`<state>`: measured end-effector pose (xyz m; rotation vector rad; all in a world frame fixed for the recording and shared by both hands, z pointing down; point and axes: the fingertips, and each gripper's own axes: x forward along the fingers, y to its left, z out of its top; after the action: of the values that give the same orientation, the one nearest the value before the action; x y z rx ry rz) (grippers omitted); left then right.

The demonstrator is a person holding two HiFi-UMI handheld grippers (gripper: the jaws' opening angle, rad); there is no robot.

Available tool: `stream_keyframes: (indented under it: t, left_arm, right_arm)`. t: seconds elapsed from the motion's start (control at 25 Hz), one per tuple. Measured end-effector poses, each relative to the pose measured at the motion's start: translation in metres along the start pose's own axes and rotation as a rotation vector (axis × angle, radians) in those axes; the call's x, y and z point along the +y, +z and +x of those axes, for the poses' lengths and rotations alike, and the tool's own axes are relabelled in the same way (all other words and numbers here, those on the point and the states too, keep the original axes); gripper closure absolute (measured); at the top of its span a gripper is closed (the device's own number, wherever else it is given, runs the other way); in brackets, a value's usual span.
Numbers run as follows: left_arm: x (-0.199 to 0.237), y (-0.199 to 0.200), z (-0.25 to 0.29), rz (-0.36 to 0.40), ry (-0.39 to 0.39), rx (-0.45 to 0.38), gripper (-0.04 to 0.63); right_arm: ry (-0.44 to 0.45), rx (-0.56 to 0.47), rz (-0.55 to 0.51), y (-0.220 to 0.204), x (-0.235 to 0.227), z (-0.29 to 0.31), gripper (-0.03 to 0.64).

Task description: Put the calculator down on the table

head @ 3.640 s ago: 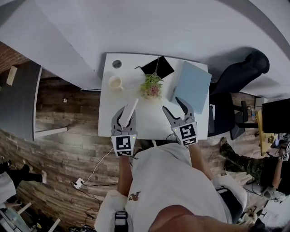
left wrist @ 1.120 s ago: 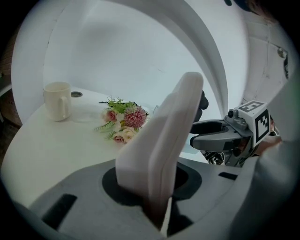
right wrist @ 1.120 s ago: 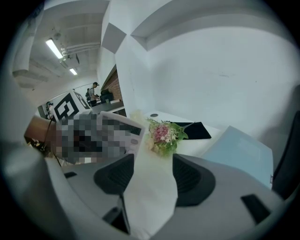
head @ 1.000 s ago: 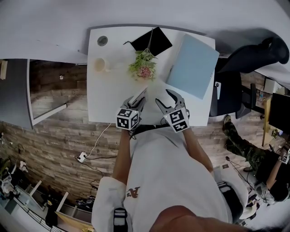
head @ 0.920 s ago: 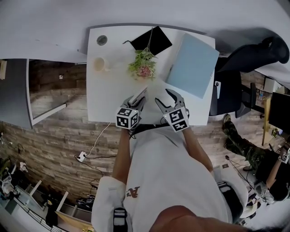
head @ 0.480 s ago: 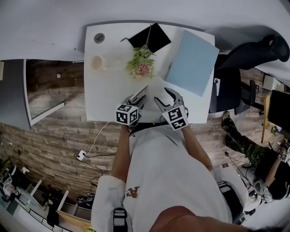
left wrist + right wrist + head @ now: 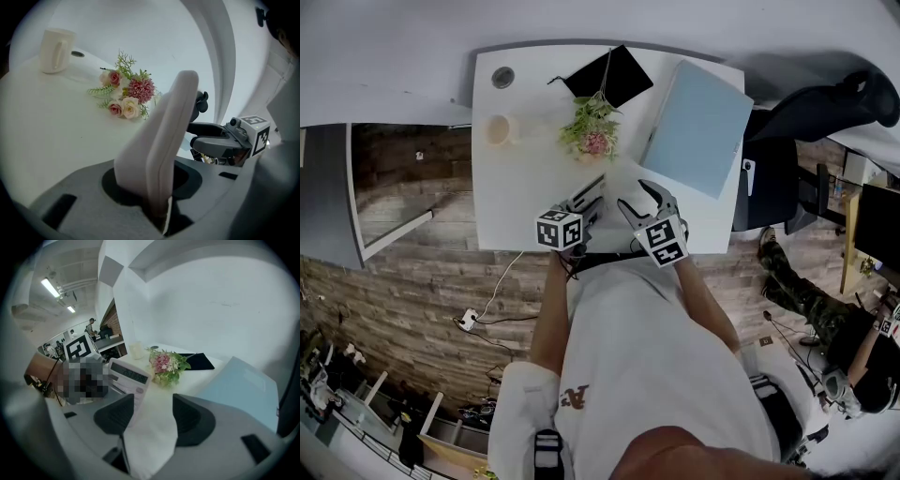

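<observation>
A white calculator [image 7: 594, 187] is clamped edge-on between the jaws of my left gripper [image 7: 581, 208], low over the near middle of the white table [image 7: 520, 202]. In the left gripper view the calculator [image 7: 164, 136] rises tilted out of the left gripper [image 7: 152, 182], whose pads press on both its sides. I cannot tell whether it touches the table. My right gripper [image 7: 642, 199] hangs just to its right, open with nothing between its jaws. The right gripper view shows the calculator's display face [image 7: 127, 375] left of the right gripper [image 7: 152, 411].
A bunch of artificial flowers [image 7: 592, 134] lies just beyond both grippers. A white mug [image 7: 497, 129] stands at the far left, a light blue folder [image 7: 698, 127] at the right and a black pad [image 7: 609, 80] at the back. A dark office chair [image 7: 811, 108] stands right of the table.
My left gripper has sunk a little toward the table and rolled, with the calculator still in it. The right gripper has stayed in place.
</observation>
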<state>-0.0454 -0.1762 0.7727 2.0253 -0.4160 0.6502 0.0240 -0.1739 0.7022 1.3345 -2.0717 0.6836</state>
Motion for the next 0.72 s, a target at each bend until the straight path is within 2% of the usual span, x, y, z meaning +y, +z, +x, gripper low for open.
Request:
stream_keyframes:
  t: [0.72]
  left_arm:
    - [0.014,0.000,0.003,-0.020,0.064,0.006,0.432]
  right_arm:
    - [0.004,0.014,-0.002,-0.003,0.003,0.004,0.354]
